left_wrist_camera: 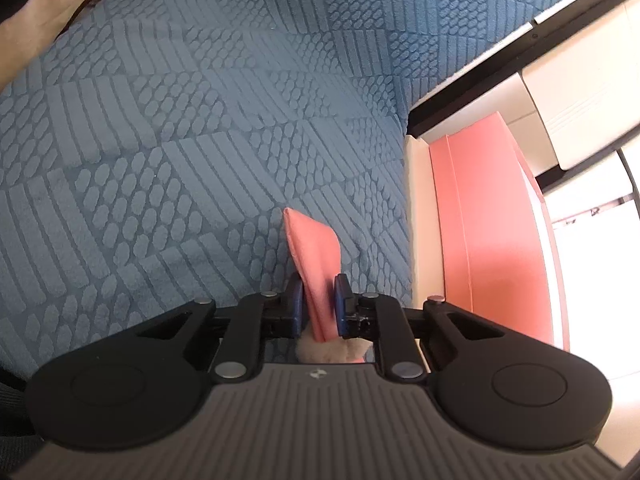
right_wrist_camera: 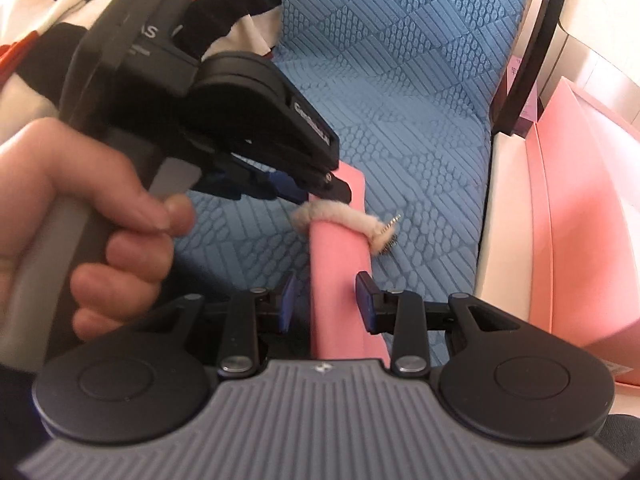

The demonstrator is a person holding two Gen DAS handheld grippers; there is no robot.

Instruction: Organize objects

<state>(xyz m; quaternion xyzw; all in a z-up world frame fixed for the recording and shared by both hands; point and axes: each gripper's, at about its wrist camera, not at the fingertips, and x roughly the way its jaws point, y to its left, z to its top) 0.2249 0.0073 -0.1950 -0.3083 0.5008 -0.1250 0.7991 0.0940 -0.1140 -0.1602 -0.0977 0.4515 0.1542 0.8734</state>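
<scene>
Pinching a pink pouch point(left_wrist_camera: 314, 252), left jaws; only right view shows right jaws spread.

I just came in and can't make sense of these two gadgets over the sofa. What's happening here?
A person is tidying up with a handheld gripper in each hand, over a blue textured cushion. Both work on one pink folded cloth with a fuzzy beige band wrapped around it. The left gripper is shut on the cloth near the band. The cloth also runs between the right gripper jaws, which stand a little apart from it. A pink box sits to the right.
</scene>
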